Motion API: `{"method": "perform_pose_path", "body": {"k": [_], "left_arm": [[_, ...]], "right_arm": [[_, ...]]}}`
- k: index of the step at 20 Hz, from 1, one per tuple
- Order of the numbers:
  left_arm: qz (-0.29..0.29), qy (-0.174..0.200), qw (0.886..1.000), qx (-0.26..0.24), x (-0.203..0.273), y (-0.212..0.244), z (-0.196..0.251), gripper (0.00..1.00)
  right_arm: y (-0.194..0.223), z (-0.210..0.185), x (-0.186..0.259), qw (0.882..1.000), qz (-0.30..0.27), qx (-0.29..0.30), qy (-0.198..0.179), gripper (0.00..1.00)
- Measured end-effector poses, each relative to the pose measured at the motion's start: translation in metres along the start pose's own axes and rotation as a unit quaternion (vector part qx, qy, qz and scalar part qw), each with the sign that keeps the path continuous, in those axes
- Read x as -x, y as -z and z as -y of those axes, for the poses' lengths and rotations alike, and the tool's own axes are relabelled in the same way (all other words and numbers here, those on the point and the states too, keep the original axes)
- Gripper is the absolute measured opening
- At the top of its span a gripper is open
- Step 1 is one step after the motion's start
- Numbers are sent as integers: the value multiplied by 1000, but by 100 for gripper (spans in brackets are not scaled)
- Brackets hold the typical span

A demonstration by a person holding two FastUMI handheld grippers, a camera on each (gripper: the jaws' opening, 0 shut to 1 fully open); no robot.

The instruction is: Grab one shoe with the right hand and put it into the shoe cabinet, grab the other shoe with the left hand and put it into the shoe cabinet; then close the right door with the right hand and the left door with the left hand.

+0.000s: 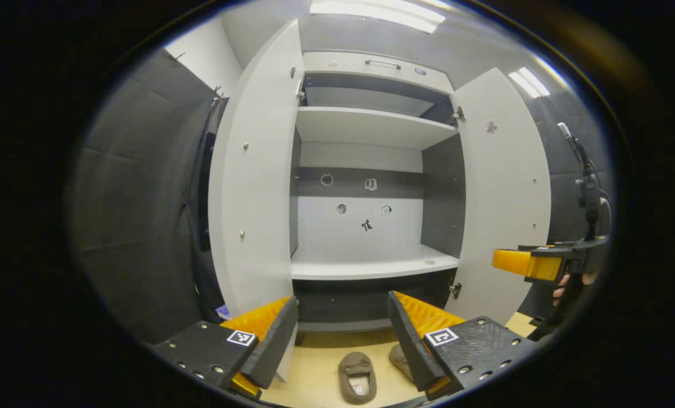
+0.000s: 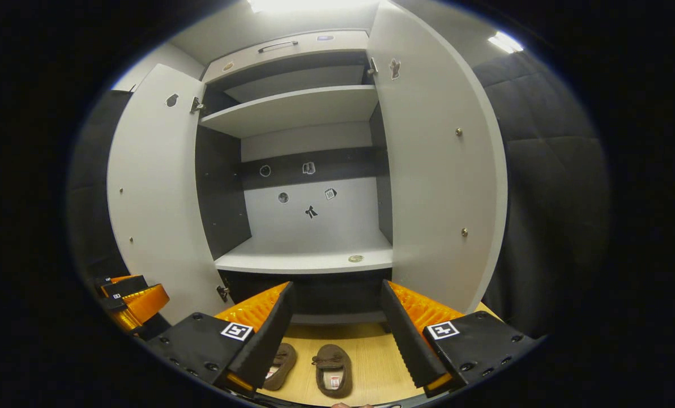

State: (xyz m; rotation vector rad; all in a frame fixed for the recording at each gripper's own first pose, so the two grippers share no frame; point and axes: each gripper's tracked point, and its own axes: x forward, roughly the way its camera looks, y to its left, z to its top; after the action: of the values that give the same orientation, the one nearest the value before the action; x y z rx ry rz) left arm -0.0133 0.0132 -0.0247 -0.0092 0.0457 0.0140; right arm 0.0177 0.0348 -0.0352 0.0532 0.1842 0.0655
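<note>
Progress nil, judging by layout: both shoes on the floor in front of the shoe cabinet [image 2: 309, 255], nothing loaded, both doors wide open. Left to do: all of it, i.e. two pick-and-place moves, then two door closes. Right gripper [image 2: 337, 334] spread, nothing between fingers, poised above the pair and aimed at the cabinet. Left gripper [image 1: 343, 334] likewise spread and empty, same aim from slightly further left. Right shoe [image 2: 333, 371] seen toe-up between the right gripper's fingers; left shoe [image 2: 281, 365] just beside it, partly hidden behind one finger. Brown suede-looking slip-on moccasins, bow on the vamp, pale insole, soft and low; probably pinchable at the collar. Lower shelf [image 2: 303, 262] bare apart from a small round disc [image 2: 355, 259]. Right door [image 2: 439, 170] and left door [image 2: 156, 198] swung outward.
</note>
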Motion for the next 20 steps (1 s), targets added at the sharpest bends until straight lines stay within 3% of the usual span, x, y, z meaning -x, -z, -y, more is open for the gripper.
{"method": "perform_pose_path", "body": {"k": [2,3,6,7,9,10,12,13,14,16,17,18,20], "left_arm": [[-5,-2,1000,-1,3,4,-3,96],[-6,-3,1000,-3,5,7,-4,96],[-13,-6,1000,-4,8,12,-8,92],[-15,-6,1000,-3,10,14,-8,96],[-15,-6,1000,1,13,15,-9,96],[-16,-6,1000,1,14,16,-10,92],[-18,-4,1000,1,15,18,-10,95],[-20,-2,1000,1,16,22,-9,96],[-25,1,1000,3,15,25,-8,92],[-35,7,999,4,14,36,-4,96],[-39,9,999,4,13,40,-3,96],[-43,12,999,5,13,42,-1,87],[-48,17,999,6,13,47,3,87]], "right_arm": [[-2,-7,-1,1000,0,14,-7,96],[-1,-9,-4,1000,-3,23,-8,92],[11,-15,-16,999,-29,22,-17,96],[19,-18,-22,999,-37,23,-23,92],[44,-19,-37,997,-61,40,-26,96],[57,-17,-44,996,-76,45,-28,96],[85,-22,-55,992,-109,44,-45,92],[102,-24,-59,989,-127,44,-54,96],[117,-22,-63,988,-139,45,-53,96],[146,-22,-71,984,-165,44,-54,92],[160,-24,-72,981,-180,44,-59,96],[172,-27,-73,978,-195,40,-64,96],[195,-36,-73,972,-221,29,-75,96]]}}
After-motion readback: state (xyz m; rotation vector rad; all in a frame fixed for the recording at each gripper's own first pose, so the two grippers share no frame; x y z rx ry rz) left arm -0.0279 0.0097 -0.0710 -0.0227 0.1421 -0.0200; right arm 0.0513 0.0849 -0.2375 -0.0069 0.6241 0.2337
